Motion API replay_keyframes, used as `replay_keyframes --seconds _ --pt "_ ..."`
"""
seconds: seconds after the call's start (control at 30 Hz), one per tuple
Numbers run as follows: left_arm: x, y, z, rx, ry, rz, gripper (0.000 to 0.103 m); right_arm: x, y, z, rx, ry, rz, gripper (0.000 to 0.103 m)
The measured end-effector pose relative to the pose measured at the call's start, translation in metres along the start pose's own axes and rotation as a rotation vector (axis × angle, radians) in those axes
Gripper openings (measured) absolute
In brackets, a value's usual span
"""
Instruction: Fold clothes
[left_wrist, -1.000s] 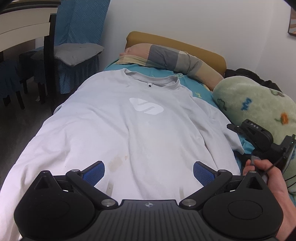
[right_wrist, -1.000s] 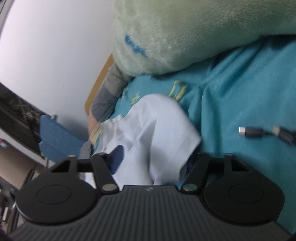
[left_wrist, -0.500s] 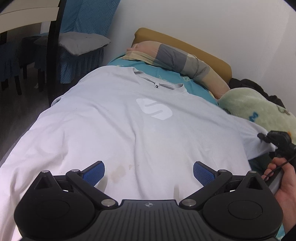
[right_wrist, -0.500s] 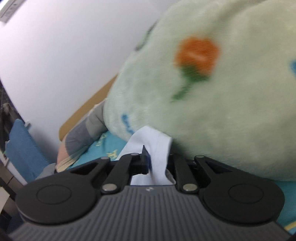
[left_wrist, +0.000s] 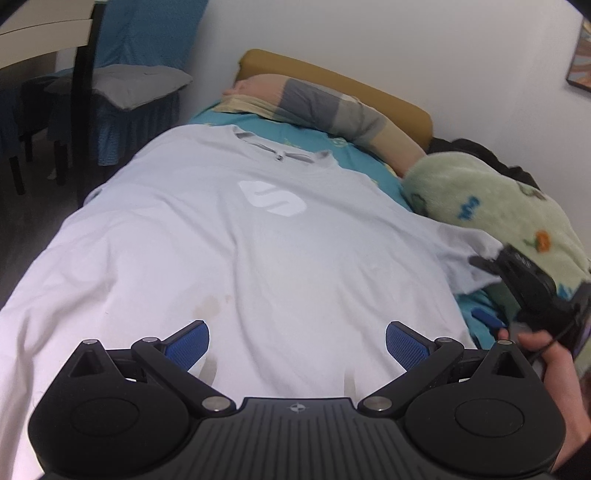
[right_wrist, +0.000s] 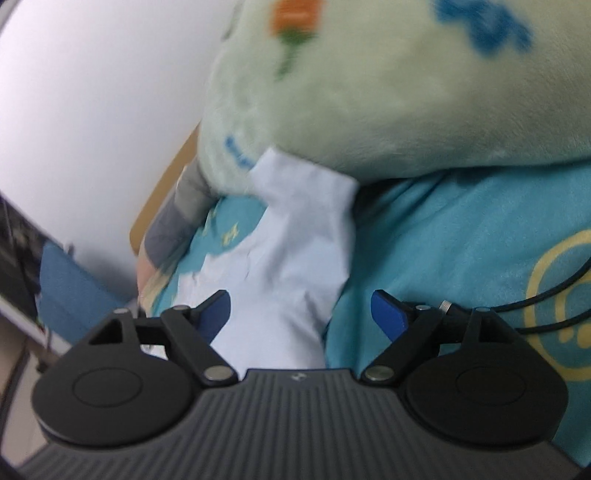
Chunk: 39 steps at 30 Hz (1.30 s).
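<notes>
A white T-shirt (left_wrist: 236, 258) with a white chest logo lies spread face up on the bed, collar at the far end. My left gripper (left_wrist: 297, 339) is open and empty, hovering over the shirt's lower hem area. My right gripper (right_wrist: 301, 314) is open, with its fingers on either side of the shirt's right sleeve (right_wrist: 295, 243), which lies flat on the teal sheet against the green blanket. In the left wrist view the right gripper (left_wrist: 532, 288) shows at the right edge beside the sleeve (left_wrist: 469, 254).
A fluffy green blanket (left_wrist: 491, 206) is bunched along the bed's right side. A striped pillow (left_wrist: 321, 103) lies at the headboard. A black cable (right_wrist: 554, 302) lies on the teal sheet (right_wrist: 461, 240). A chair with a grey cushion (left_wrist: 122, 85) stands left of the bed.
My right gripper, shut on the sleeve half a second ago, has opened and let it go; the sleeve now lies spread flat. My left gripper has stayed open above the hem.
</notes>
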<state>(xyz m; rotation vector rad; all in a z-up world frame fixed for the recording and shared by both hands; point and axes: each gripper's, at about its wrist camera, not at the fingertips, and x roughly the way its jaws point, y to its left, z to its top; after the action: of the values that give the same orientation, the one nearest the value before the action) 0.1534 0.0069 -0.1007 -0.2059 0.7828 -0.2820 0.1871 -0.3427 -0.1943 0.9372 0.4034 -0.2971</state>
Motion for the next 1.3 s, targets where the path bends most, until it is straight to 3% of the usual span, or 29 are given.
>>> replay_keyframes --seconds 0.27,0.37,0.57,0.8,1.03,1.2,1.3 --pt "-0.014 -0.044 -0.033 0.129 0.067 -0.063 0.1 -0.082 0.068 0.0 -0.24 0.037 0.033 0.085" --pt "-0.017 -0.055 -0.047 0.15 0.106 -0.104 0.096 -0.131 0.072 -0.015 -0.328 0.079 0.01 0.085" --pt "-0.02 -0.069 -0.068 0.158 0.177 -0.187 0.08 -0.175 0.07 -0.019 -0.365 0.093 0.077 0.086" --pt "-0.01 -0.079 -0.084 0.21 0.231 -0.236 0.049 -0.162 0.071 -0.015 -0.339 0.12 0.109 0.085" --pt "-0.001 -0.087 -0.093 0.253 0.25 -0.252 0.042 -0.164 0.065 -0.009 -0.307 0.123 0.125 0.085" --pt "0.004 -0.091 -0.097 0.265 0.276 -0.279 0.006 -0.164 0.063 -0.006 -0.297 0.122 0.134 0.085" --pt "-0.003 -0.094 -0.096 0.256 0.266 -0.326 0.005 -0.164 0.057 0.001 -0.275 0.118 0.138 0.085"
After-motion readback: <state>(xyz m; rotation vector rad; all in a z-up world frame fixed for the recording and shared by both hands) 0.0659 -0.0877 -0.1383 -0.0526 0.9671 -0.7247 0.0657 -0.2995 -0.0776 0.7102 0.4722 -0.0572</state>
